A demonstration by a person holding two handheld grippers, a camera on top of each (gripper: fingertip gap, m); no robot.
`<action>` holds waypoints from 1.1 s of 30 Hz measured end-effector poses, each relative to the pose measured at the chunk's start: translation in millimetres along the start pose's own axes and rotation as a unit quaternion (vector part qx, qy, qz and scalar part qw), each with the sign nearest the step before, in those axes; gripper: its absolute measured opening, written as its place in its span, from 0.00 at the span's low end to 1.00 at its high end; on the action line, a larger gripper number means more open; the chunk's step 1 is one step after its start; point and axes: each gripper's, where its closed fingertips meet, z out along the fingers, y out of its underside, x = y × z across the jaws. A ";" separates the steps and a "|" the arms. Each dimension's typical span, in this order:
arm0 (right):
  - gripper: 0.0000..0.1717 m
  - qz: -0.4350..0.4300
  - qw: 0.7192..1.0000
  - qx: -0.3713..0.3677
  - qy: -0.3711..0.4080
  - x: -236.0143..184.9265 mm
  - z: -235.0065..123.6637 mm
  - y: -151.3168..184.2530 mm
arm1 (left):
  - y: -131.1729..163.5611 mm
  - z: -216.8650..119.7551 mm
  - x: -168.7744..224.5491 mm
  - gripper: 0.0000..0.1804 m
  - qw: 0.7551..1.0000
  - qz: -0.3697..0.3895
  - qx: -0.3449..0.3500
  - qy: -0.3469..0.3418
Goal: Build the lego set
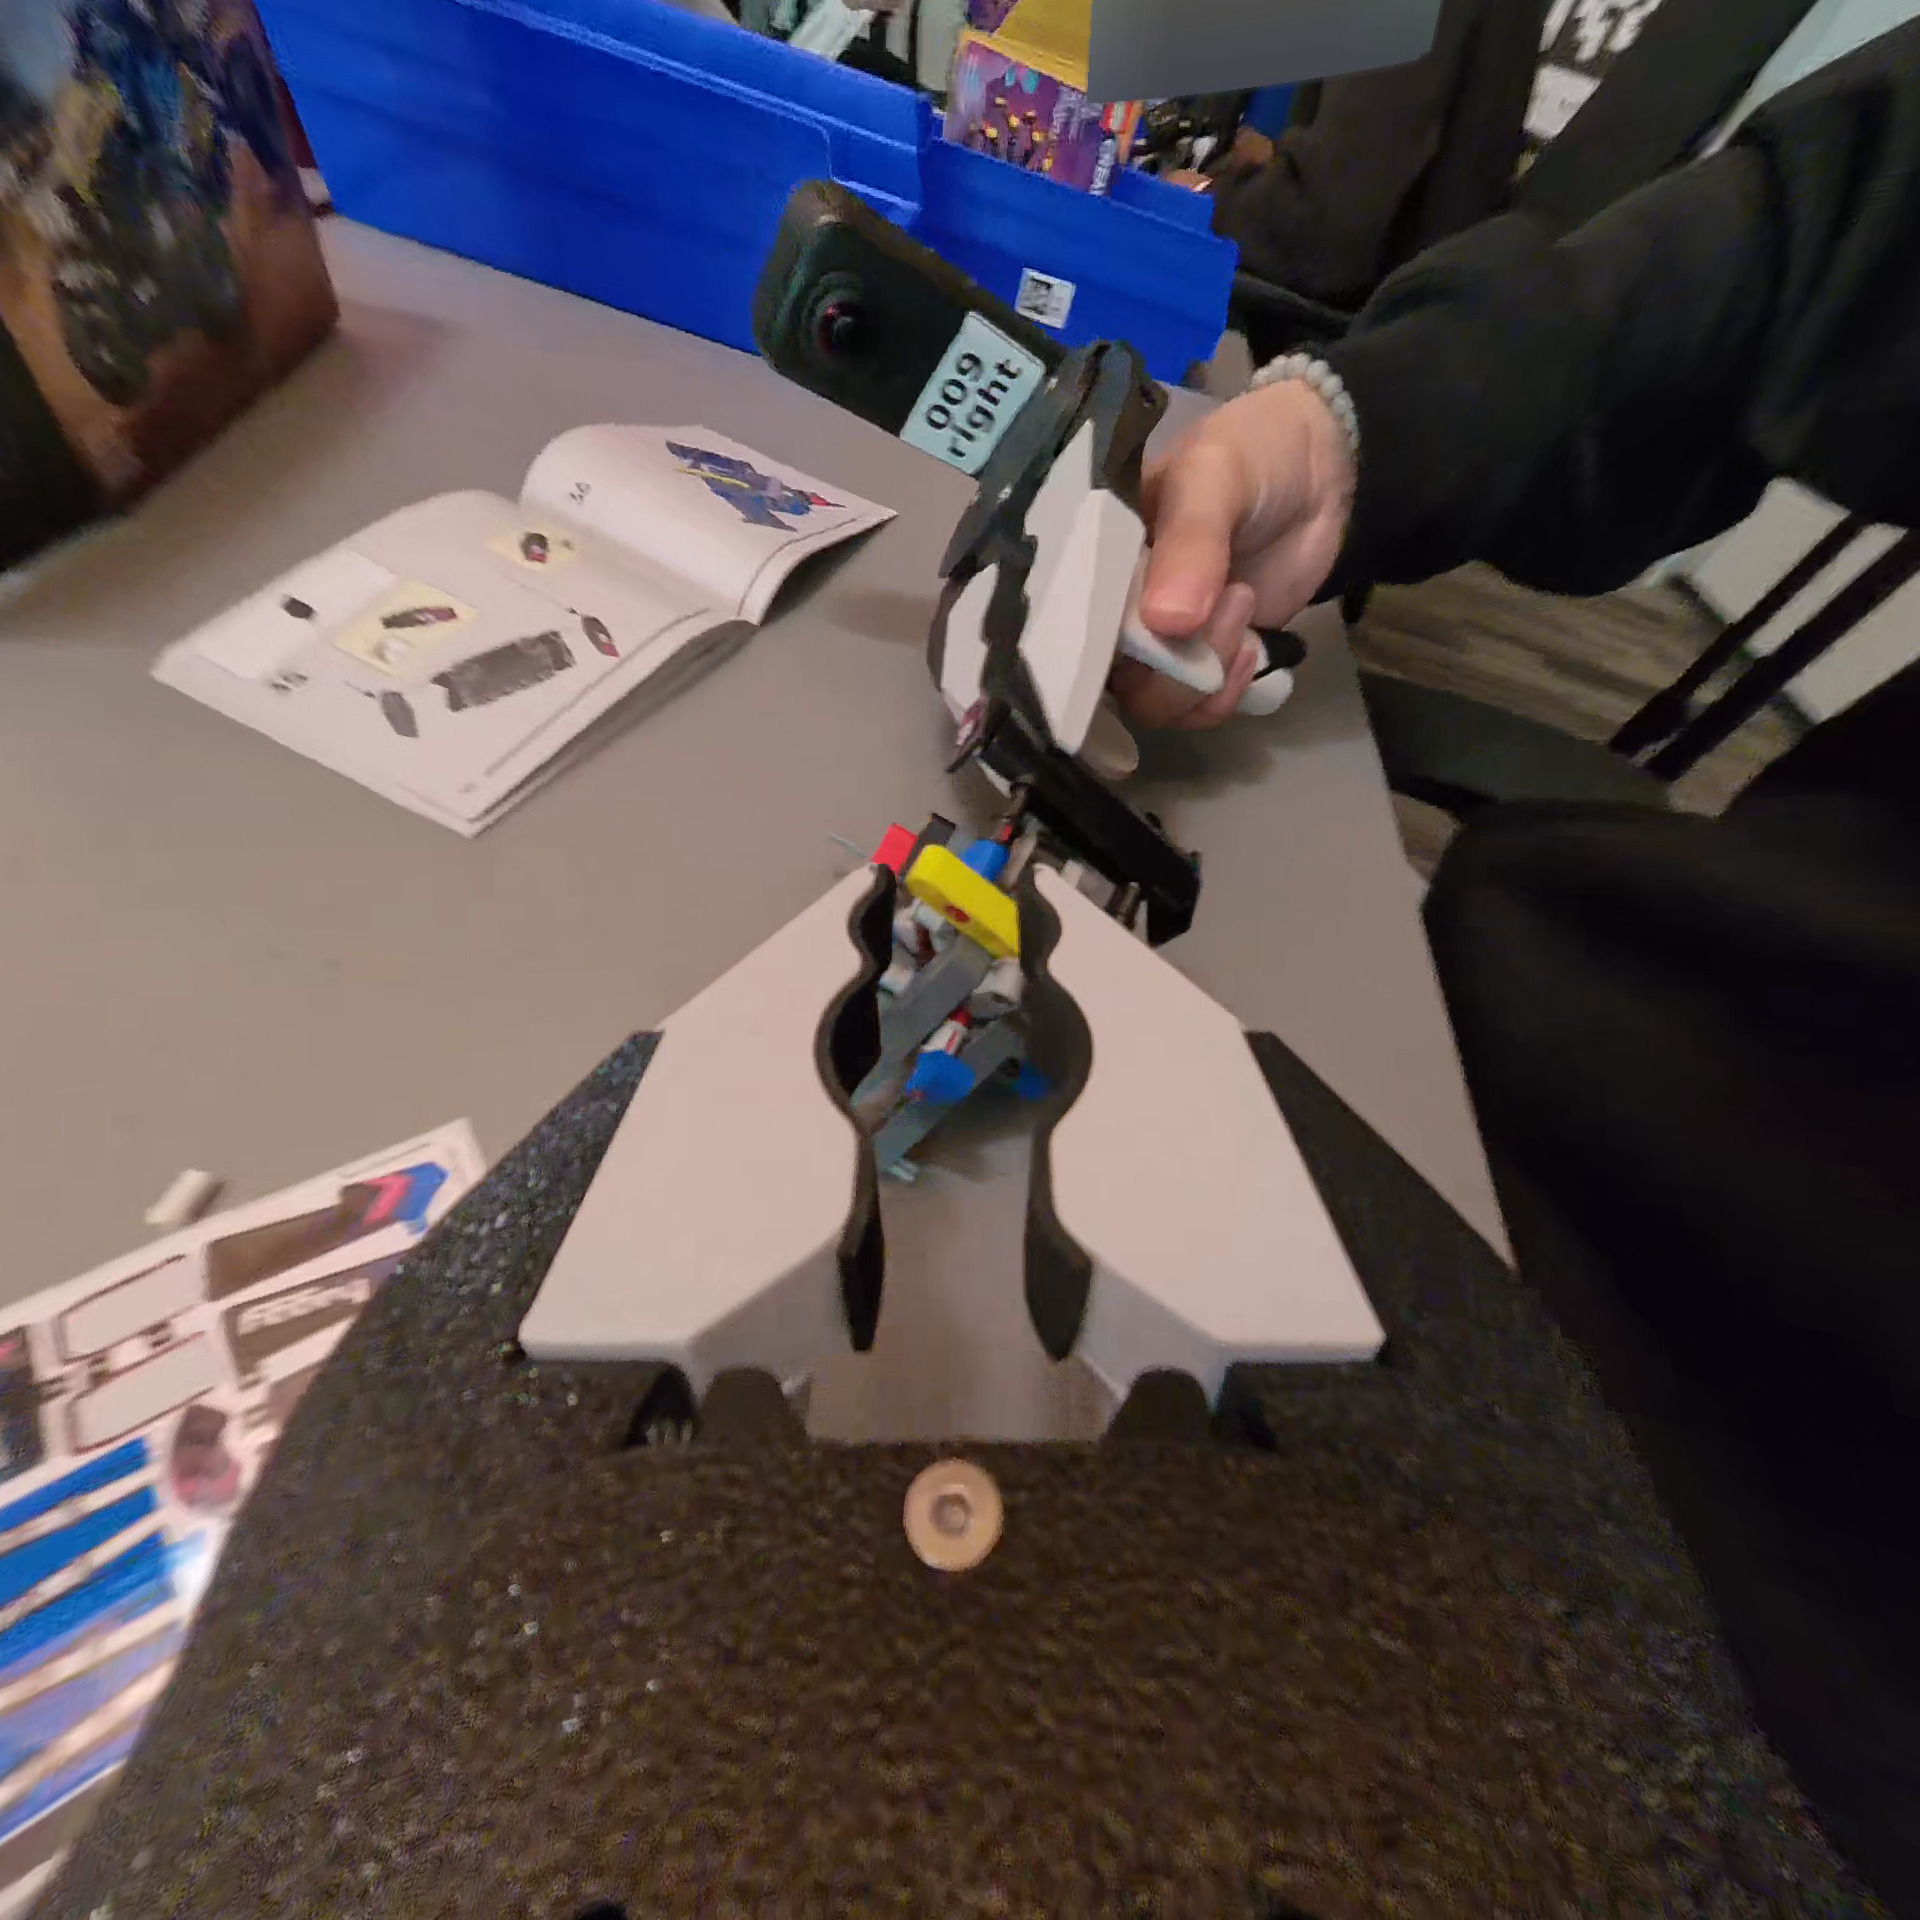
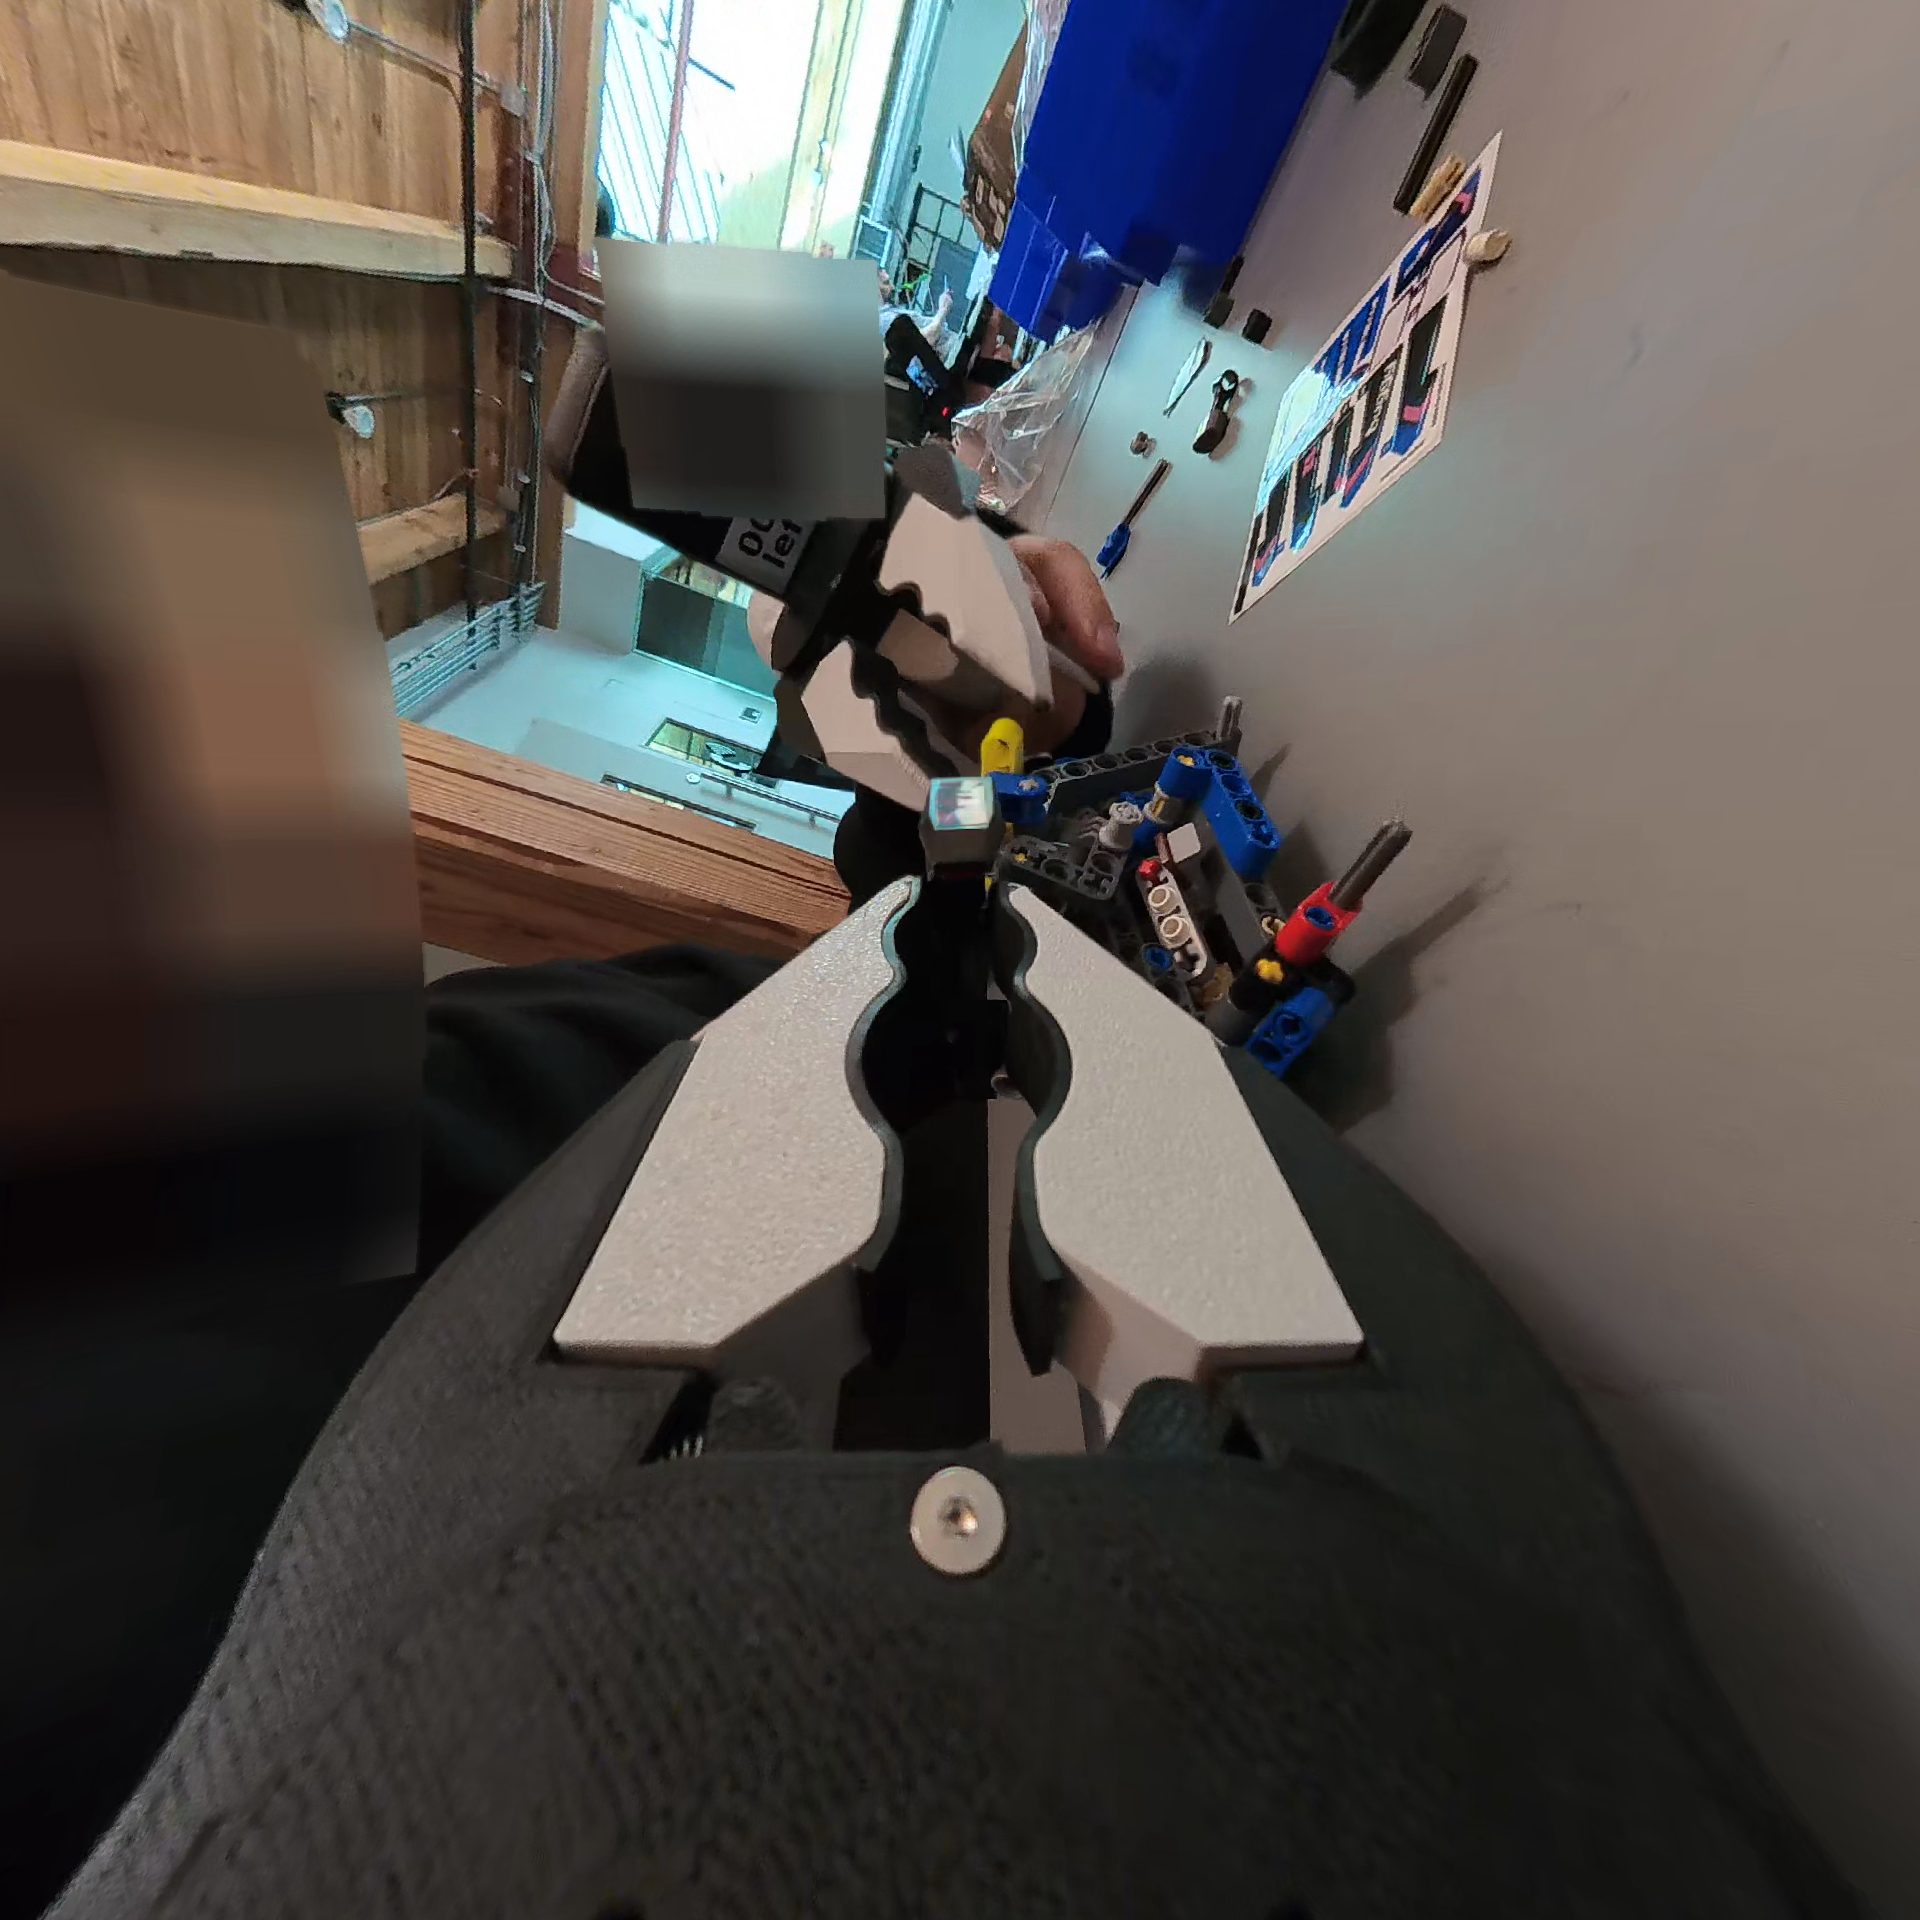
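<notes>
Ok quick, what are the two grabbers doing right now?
Left gripper: open, jaws apart around the yellow piece of the brick model.
Right gripper: closed on a long black piece.

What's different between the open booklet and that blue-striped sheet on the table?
The booklet is thick, its pages spread open; the sheet is one flat leaf. The booklet's pages are mostly white with small pictures; the sheet carries bold blue and black shapes. Both lie on the grey table.

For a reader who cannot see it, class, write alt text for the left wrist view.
The left gripper straddles a toy brick model of grey, blue and yellow parts on a grey table, while the right gripper holds a black part at its far end. An open instruction booklet lies beyond.
</notes>
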 end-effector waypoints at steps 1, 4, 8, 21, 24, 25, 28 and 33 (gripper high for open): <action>0.05 0.001 1.000 0.001 -0.003 0.2 0.1 -0.3 | 2.6 1.7 1.4 0.10 1.000 -0.011 -0.004 0.009; 0.06 0.006 1.000 0.006 -0.012 0.4 0.6 -0.1 | 3.3 2.0 2.6 0.09 0.999 -0.031 0.006 0.027; 0.05 0.007 1.000 0.013 -0.006 3.4 3.8 0.2 | 4.9 1.6 1.0 0.08 0.998 -0.057 0.003 0.034; 0.06 -0.001 1.000 0.015 -0.006 5.7 4.2 -1.5 | 3.7 3.9 -3.8 0.06 0.959 -0.263 0.042 0.099; 0.06 -0.016 1.000 0.007 -0.007 2.3 8.3 -1.3 | 1.9 -2.2 -1.5 0.04 0.923 -0.343 0.059 0.163; 0.06 -0.013 1.000 0.008 -0.012 2.1 9.6 -1.7 | 1.8 -3.2 -2.1 0.04 0.918 -0.353 0.059 0.171; 0.05 0.008 0.999 0.005 -0.031 2.7 9.8 -1.0 | 3.8 -3.6 -0.8 0.04 0.921 -0.342 0.039 0.181; 0.06 0.006 0.999 -0.014 -0.032 3.7 10.3 -2.1 | 4.2 -4.5 -1.5 0.04 0.896 -0.376 0.003 0.236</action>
